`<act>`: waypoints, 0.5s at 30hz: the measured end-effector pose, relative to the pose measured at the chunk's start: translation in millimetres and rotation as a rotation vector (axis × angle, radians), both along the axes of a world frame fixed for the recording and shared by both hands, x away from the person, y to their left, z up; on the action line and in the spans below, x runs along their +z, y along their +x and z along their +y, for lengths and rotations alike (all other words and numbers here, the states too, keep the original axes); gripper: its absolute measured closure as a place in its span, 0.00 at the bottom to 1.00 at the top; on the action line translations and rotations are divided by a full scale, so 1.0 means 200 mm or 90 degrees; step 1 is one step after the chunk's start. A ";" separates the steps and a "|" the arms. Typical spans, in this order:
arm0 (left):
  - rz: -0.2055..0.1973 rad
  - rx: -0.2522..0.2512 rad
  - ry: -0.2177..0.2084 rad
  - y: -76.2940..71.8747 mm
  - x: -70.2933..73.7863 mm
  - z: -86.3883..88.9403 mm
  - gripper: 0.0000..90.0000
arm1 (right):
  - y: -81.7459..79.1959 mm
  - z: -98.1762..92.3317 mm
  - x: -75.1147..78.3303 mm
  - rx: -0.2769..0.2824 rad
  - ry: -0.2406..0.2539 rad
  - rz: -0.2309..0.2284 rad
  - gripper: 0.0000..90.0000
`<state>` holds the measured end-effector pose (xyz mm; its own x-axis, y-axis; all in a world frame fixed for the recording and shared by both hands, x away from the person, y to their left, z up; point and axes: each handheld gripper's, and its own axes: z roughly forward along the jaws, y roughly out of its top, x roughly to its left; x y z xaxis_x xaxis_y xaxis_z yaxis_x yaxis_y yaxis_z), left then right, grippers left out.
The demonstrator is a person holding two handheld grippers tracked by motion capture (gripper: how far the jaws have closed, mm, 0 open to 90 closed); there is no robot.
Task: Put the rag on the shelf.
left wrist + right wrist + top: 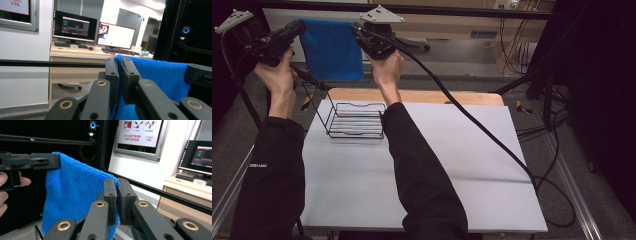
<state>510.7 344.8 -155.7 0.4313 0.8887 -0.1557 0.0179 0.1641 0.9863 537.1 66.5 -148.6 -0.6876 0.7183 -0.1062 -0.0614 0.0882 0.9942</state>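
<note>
1. High view: the person has both arms raised past the far edge of the white table (422, 165). The left gripper (298, 27) is pinching the top left corner of a bright blue terry-cloth towel (332, 50), and the right gripper (358, 31) has the top right corner. Holding it by both upper corners keeps the top edge taut and lets the rest hang flat, well above the table. Right under it, at the far left of the table, sits a black wire rack with upright bars (356, 120). My guess is the towel is headed for draping over that rack, which would explain spreading it wide first.

2. Left gripper view: the left gripper (119, 72) has its black jaws clamped almost together with the blue towel (160, 75) squeezed in between. The cloth runs off to the right toward the other gripper's tip (198, 73). A desk with two monitors (75, 26) sits in the background (just room clutter).

3. Right gripper view: same story mirrored. The right gripper (117, 195) is clenched on its corner, a sliver of blue poking out between the jaws. The towel (72, 192) hangs down in one sheet, with the left gripper's jaw tip (47, 160) biting the far corner. A wall poster (141, 131) is behind.
</note>
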 end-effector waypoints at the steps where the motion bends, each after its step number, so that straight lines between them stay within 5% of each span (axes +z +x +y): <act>1: 0.002 -0.004 0.001 0.01 -0.01 0.00 0.93 | 0.00 0.00 0.00 0.000 0.000 0.004 0.96; 15: 0.017 -0.023 0.033 -0.04 -0.15 0.00 0.93 | -0.03 -0.04 -0.14 0.014 -0.017 0.029 0.96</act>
<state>502.3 344.2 -185.8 0.4594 0.8798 -0.1218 0.0489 0.1119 0.9925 531.3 57.9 -176.7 -0.7080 0.7001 -0.0924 -0.0178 0.1131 0.9934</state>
